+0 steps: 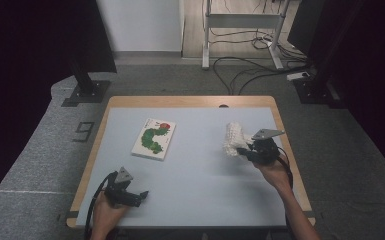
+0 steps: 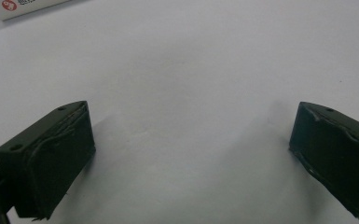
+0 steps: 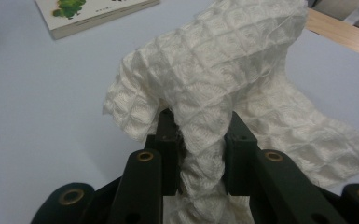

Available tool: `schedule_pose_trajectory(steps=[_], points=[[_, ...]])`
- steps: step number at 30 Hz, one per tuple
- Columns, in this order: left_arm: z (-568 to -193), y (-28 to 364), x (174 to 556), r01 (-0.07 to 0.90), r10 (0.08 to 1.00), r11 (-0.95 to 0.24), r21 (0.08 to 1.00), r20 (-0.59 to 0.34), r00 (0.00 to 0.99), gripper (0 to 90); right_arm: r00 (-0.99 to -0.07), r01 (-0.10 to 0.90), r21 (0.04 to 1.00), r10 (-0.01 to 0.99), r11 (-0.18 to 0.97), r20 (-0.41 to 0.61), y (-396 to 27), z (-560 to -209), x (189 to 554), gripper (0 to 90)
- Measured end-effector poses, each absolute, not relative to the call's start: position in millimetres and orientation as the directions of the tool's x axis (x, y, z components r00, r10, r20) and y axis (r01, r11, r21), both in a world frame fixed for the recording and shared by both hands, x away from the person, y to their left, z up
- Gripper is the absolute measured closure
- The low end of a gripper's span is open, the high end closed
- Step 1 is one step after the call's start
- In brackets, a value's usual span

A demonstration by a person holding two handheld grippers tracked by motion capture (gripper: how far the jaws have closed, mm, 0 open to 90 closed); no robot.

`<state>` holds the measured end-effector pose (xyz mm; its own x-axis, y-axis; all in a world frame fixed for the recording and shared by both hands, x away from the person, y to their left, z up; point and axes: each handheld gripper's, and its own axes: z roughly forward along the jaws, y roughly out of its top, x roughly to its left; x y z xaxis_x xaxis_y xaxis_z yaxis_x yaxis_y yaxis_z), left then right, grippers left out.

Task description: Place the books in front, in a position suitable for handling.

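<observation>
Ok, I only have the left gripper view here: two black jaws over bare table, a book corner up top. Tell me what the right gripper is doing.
Observer: The right gripper is shut on a white cloth, bunched between its jaws.
Operator: Say where that is.
Observer: Near the table's right side, across from the book.
Operator: Describe the book cover.
Observer: White, with a green caterpillar.
Operator: Give me the left gripper's place.
Observer: The left gripper sits open near the front left edge.

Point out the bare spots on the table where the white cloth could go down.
Widest bare patch: mid-table, between book, left gripper and cloth pinched in the right gripper. The strip behind the book is bare too. No crowding.
</observation>
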<state>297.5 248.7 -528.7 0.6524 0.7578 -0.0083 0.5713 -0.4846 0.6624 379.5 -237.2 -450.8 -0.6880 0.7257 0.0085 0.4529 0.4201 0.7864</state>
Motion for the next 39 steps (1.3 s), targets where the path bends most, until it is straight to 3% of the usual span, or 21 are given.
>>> schedule_pose_trajectory(steps=[24, 39], points=[[-528.7, 248.8, 297.6, 0.571, 0.757, -0.485, 0.662, -0.009, 0.653, 0.0, -0.644, 0.478, 0.779, 0.765, 0.405, -0.002, -271.5, -461.2, 324.9, 71.1], [-528.7, 248.8, 297.7, 0.572, 0.757, -0.485, 0.662, -0.009, 0.653, 0.0, -0.643, 0.510, 0.736, 0.766, 0.446, -0.019, -269.6, -504.0, 306.4, 69.7]])
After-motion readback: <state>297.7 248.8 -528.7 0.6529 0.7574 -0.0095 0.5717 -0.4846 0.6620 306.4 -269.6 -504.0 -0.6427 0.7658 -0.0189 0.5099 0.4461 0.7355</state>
